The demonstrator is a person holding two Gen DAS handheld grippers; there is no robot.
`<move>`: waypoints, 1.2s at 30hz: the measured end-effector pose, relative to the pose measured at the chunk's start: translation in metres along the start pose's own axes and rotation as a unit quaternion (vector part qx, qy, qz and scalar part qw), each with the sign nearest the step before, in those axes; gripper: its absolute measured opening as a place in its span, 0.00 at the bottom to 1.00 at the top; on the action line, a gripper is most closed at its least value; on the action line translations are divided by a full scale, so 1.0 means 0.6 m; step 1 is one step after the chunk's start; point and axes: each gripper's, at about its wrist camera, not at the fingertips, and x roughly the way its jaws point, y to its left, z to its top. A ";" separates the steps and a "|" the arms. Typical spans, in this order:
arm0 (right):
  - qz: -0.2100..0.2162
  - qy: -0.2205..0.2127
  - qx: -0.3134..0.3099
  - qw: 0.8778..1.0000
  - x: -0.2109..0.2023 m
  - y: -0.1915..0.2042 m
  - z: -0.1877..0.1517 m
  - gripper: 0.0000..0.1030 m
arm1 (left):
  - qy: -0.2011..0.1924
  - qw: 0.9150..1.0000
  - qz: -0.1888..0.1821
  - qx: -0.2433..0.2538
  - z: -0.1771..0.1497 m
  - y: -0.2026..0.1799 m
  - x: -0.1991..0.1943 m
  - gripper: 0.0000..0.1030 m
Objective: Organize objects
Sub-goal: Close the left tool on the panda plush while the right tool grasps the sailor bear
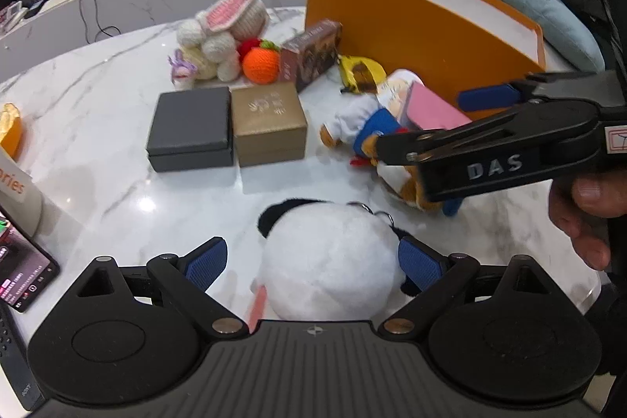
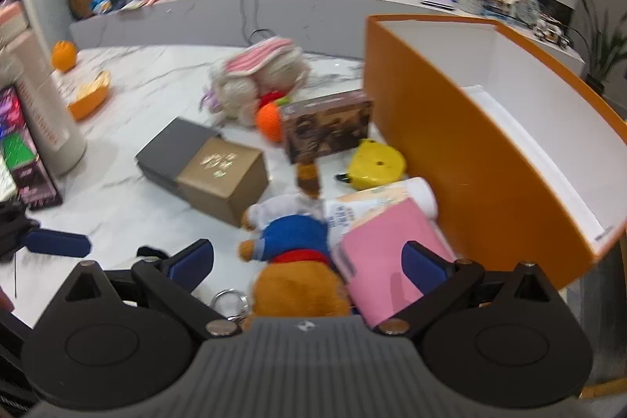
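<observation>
Sitting between open left tongs (image 1: 313, 263): panda plush (image 1: 329, 261).

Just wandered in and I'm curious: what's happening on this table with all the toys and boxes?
A person is tidying a marble table with a hand-held claw in each hand. The left claw is open around a white plush panda. The right claw is open over a teddy bear in blue and a pink box. The big orange box beside them looks empty where its inside shows.
</observation>
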 end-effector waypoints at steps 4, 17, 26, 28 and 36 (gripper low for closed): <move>0.012 0.009 -0.015 1.000 0.013 0.017 -0.001 0.97 | 0.010 1.000 -0.004 0.014 -0.004 -0.008 0.011 1.00; 0.001 0.059 -0.064 0.996 0.070 0.032 -0.015 0.76 | 0.025 0.999 -0.019 0.019 -0.001 -0.013 0.029 1.00; 0.009 0.082 -0.051 0.995 0.079 0.032 -0.007 0.56 | 0.062 0.997 -0.026 0.044 -0.010 -0.025 0.047 1.00; 0.010 0.085 -0.050 0.995 0.081 0.032 -0.005 0.56 | 0.085 0.992 0.010 0.088 -0.022 -0.044 0.063 0.92; 0.009 0.086 -0.051 0.995 0.084 0.033 -0.002 0.56 | 0.071 0.996 -0.002 0.045 -0.023 -0.023 0.066 0.86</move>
